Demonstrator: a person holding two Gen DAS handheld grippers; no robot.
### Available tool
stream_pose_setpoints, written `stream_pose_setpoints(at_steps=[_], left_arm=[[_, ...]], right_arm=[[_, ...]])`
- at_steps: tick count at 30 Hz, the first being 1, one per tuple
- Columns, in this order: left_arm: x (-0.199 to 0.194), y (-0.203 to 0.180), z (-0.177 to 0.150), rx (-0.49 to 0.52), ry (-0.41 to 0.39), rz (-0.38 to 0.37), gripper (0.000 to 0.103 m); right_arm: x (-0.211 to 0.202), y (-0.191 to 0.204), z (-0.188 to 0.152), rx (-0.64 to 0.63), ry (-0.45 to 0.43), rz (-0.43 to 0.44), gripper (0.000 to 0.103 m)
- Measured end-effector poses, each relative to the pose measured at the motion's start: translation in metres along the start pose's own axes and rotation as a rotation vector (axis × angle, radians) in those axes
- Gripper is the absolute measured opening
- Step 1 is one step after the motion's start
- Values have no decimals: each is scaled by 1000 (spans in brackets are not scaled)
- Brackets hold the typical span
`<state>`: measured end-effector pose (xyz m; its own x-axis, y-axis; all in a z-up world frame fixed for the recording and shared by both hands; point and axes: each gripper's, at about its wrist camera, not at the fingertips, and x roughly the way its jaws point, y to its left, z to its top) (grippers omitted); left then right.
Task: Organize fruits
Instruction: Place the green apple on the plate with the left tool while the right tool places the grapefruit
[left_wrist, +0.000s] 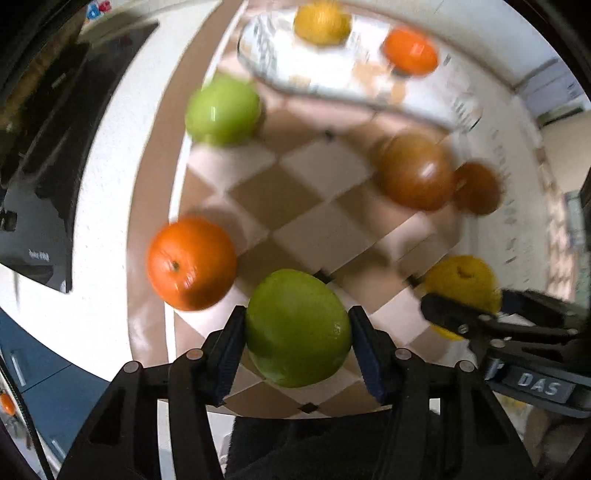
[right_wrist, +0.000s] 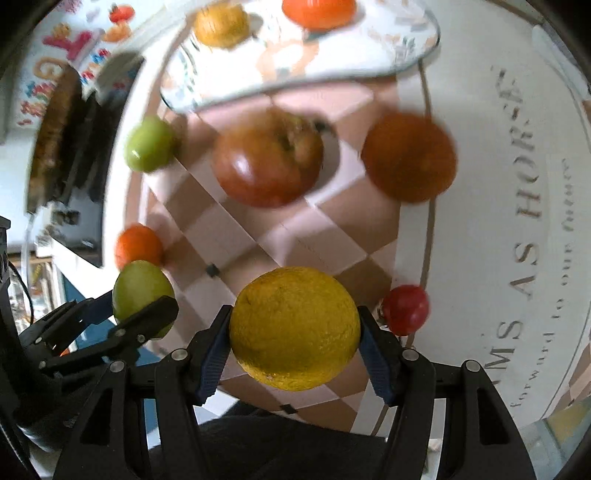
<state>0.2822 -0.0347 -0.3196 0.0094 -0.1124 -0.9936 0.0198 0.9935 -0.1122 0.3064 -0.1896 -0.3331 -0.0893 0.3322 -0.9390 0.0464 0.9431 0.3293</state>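
My left gripper (left_wrist: 297, 332) is shut on a green apple (left_wrist: 298, 328), held above the checkered mat; it also shows in the right wrist view (right_wrist: 142, 295). My right gripper (right_wrist: 294, 332) is shut on a yellow lemon (right_wrist: 294, 328), which also shows in the left wrist view (left_wrist: 463, 284). On the mat lie an orange (left_wrist: 191, 263), a second green apple (left_wrist: 222, 109), a reddish-brown apple (left_wrist: 415, 171) and a dark orange fruit (left_wrist: 478, 188). A patterned plate (left_wrist: 332, 70) at the far end holds a yellow fruit (left_wrist: 322, 23) and an orange fruit (left_wrist: 410, 50).
A small red fruit (right_wrist: 405, 309) lies at the mat's right edge. A white cloth with printed lettering (right_wrist: 517, 206) covers the table to the right. A dark appliance (left_wrist: 48, 155) stands on the left.
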Motion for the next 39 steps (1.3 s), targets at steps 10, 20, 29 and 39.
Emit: stream_pose_setpoints(at_steps=[10,20,29,39], left_arm=[[-90,0,87,14,-216,-68,53],[-8,21,184,-17,-63,31,53],[25,19,200,-21,29,46,53],[31,18,203,-38,46,47,86]], right_arm=[[-88,-16,86,44,-226,-17,67],[-31,-15,168,35,-149,-100,67],[2,-11,180,31,-101,-112,67],[-14,-12,177,34,-112,-113,89]])
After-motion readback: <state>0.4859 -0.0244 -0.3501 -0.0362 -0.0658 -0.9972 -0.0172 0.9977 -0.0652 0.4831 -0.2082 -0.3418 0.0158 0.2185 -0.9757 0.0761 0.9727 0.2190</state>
